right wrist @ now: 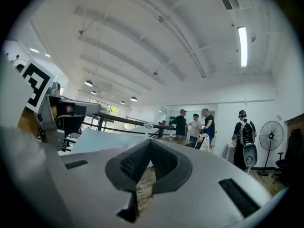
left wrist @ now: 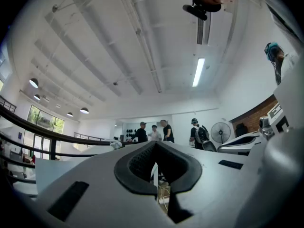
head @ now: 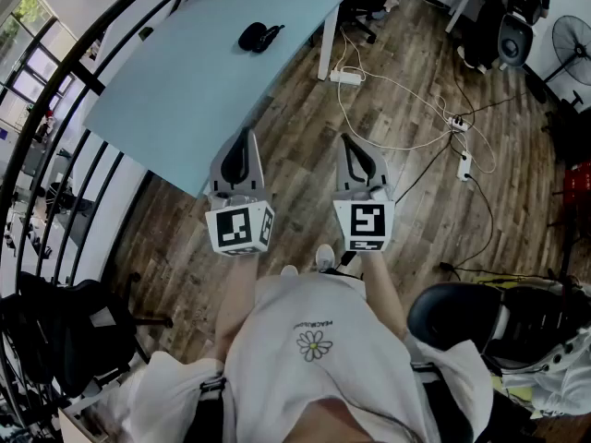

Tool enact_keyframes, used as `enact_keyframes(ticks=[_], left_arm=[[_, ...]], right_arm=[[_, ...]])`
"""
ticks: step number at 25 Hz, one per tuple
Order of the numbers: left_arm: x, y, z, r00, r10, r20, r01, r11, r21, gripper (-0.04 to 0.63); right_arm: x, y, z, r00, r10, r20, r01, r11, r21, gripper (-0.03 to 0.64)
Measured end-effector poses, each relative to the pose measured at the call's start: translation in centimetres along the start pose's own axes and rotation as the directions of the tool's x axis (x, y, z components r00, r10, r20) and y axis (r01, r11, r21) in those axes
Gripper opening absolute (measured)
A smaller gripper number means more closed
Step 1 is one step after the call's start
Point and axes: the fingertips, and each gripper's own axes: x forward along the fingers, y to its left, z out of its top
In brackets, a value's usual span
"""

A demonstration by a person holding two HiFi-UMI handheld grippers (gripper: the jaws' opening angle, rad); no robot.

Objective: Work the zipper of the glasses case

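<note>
Zipper of the glasses case (head: 260, 37) too small to make out from the head view: just a dark, two-lobed shape, open or closed impossible to tell. Not seen in either gripper view. Near corner of the table (head: 185, 90) partly covered by the left gripper (head: 244, 138). Legs mostly hidden under a white shirt (head: 314, 377) with a daisy print. Dark rounded object at lower right cut off and hard to identify.

Left gripper jaws together, dark pads meeting at the tip, nothing between them. Right gripper (head: 349, 142) jaws likewise pressed together and empty. Both held side by side in front of the body, angled up toward the ceiling (left wrist: 118, 42), touching nothing and well apart from the case.

Table pale blue and bare apart from the case, lying near its far end, close to the right edge. Wood-plank floor (head: 434, 164) beneath, with a white power strip (head: 345, 77) and loose white cables (head: 406, 109) trailing across it. Black railing (head: 83, 81) along the left side. Standing fan (head: 572, 40) at far right. Small group of people (right wrist: 194, 126) standing in the distance. White beamed ceiling with a bright strip light (left wrist: 198, 71).
</note>
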Motion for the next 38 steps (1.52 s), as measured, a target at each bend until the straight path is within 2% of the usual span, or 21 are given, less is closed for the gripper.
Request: enact_keyframes(ticks=[12,15,20,25,31,35,38], left_arm=[[3.7,-1.2,-1.6,0.998,0.024,-0.057,-0.024,1.0,-0.006,0.012],[5.3,-1.2,-2.2,0.997,0.052,-0.058,-0.053,0.999,-0.012,0.012],[6.4,-0.6,-3.4,0.993,0.111,-0.049,-0.113,0.993,-0.026,0.012],[9.2,-0.9,-4.1,0.993,0.113,-0.039,-0.114,0.993,-0.026,0.012],[16.5,1.1,-6.2,0.996,0.094,-0.006,-0.094,0.995,-0.042,0.012],[23.5,2.9,-8.0,0.995,0.097,-0.001,-0.097,0.994,-0.042,0.012],[29.1,5.5,-8.7,0.996,0.087,0.008,-0.087,0.995,-0.047,0.012]], right_arm=[[2.7,-3.5,-2.4,0.998,0.035,-0.044,-0.033,0.998,0.047,0.008],[3.7,-5.2,-3.0,0.999,0.044,-0.016,-0.043,0.996,0.077,0.008],[4.8,-6.6,-5.2,0.997,0.072,-0.019,-0.071,0.995,0.063,0.008],[7.1,-8.4,-6.2,0.997,0.071,-0.03,-0.068,0.994,0.089,0.008],[13.7,-11.0,-7.4,0.998,0.051,-0.021,-0.05,0.998,0.044,0.008],[20.2,-13.6,-8.8,0.998,0.046,-0.049,-0.044,0.998,0.045,0.008],[26.1,-14.7,-8.3,0.997,0.043,-0.058,-0.04,0.998,0.046,0.008]])
